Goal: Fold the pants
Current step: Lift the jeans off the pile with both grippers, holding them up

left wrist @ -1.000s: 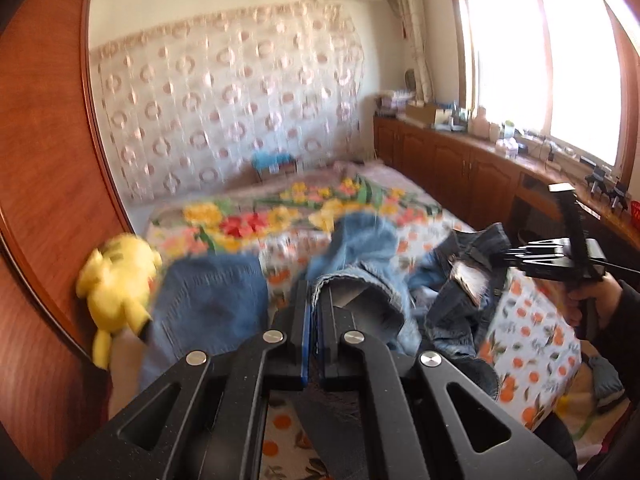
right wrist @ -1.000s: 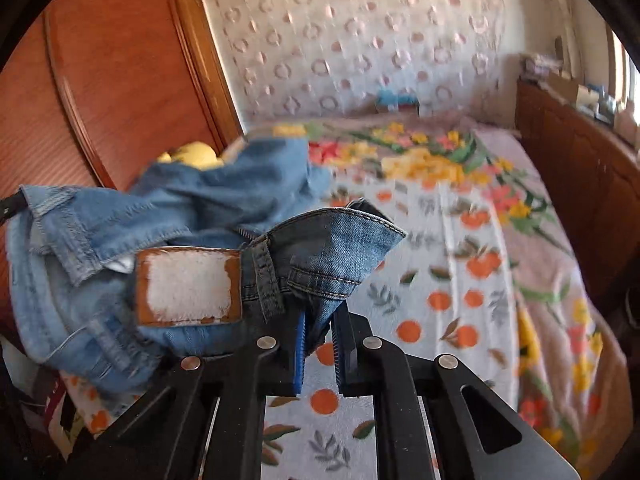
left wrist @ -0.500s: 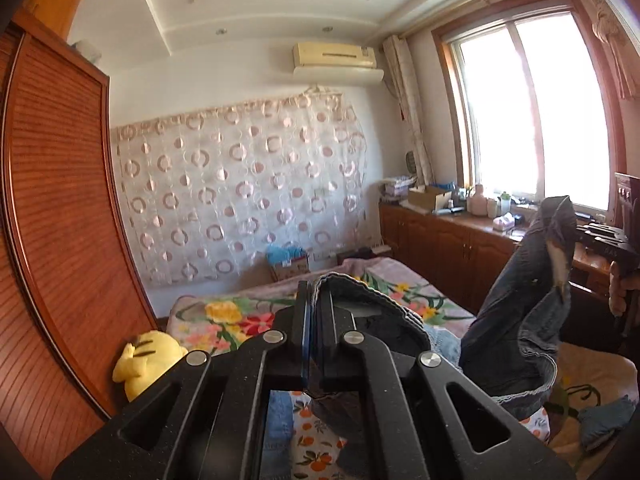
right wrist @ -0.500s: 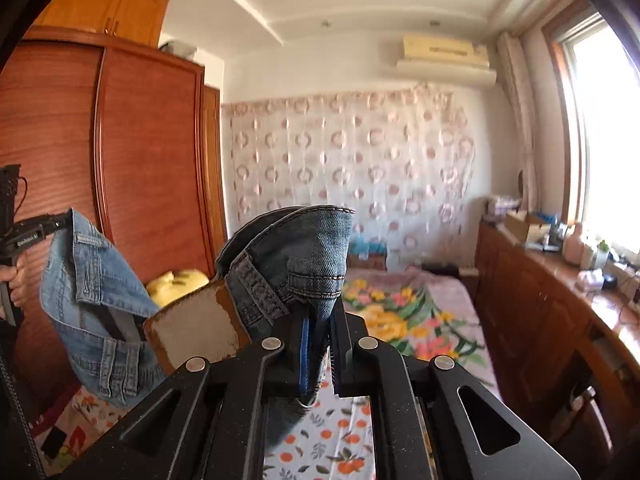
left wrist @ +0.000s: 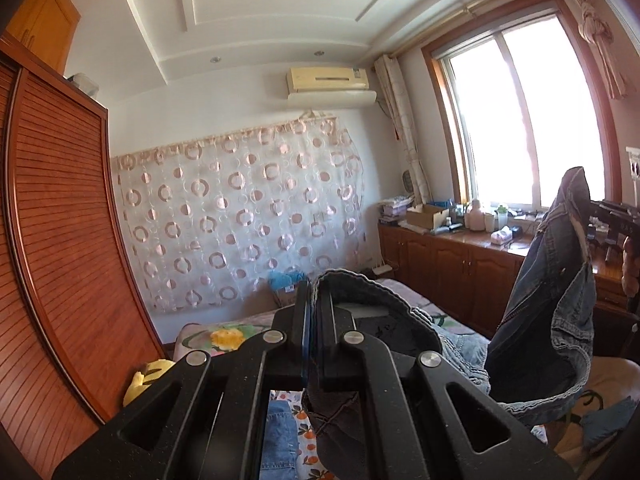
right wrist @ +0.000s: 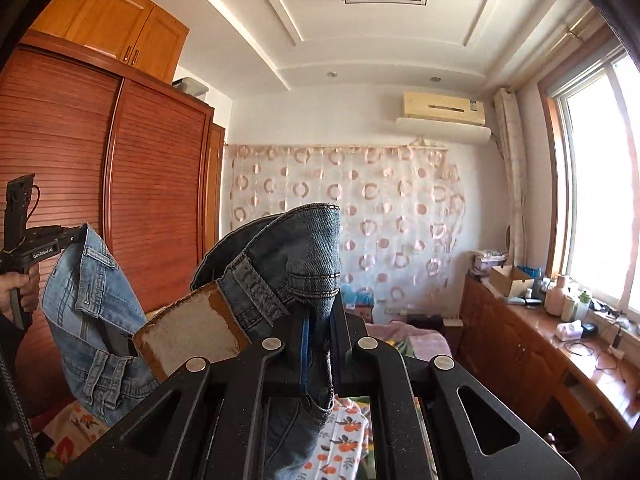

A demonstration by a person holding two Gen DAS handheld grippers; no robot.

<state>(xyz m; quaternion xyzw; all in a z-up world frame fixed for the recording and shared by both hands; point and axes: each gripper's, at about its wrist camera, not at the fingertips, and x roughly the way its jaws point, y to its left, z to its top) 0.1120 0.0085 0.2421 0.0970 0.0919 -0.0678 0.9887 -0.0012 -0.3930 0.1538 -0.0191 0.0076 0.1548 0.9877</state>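
The blue denim pants (right wrist: 296, 256) hang in the air by their waistband, held up between both grippers. My left gripper (left wrist: 314, 300) is shut on one end of the waistband (left wrist: 380, 300). My right gripper (right wrist: 316, 316) is shut on the other end, beside the brown leather patch (right wrist: 192, 332). In the left wrist view the far end of the pants (left wrist: 552, 312) hangs from the right gripper (left wrist: 616, 216). In the right wrist view the lighter denim end (right wrist: 88, 312) hangs from the left gripper (right wrist: 44, 240). The legs below are mostly hidden.
A bed with a floral sheet (right wrist: 344, 440) lies below. A yellow plush toy (left wrist: 148, 376) sits by the wooden wardrobe (left wrist: 52, 260) on the left. A wooden counter with clutter (left wrist: 460, 236) runs under the window (left wrist: 532, 120) on the right.
Both grippers have risen high and tilted up, lifting the pants off the bed; the views now show wall and ceiling instead of the bed surface.
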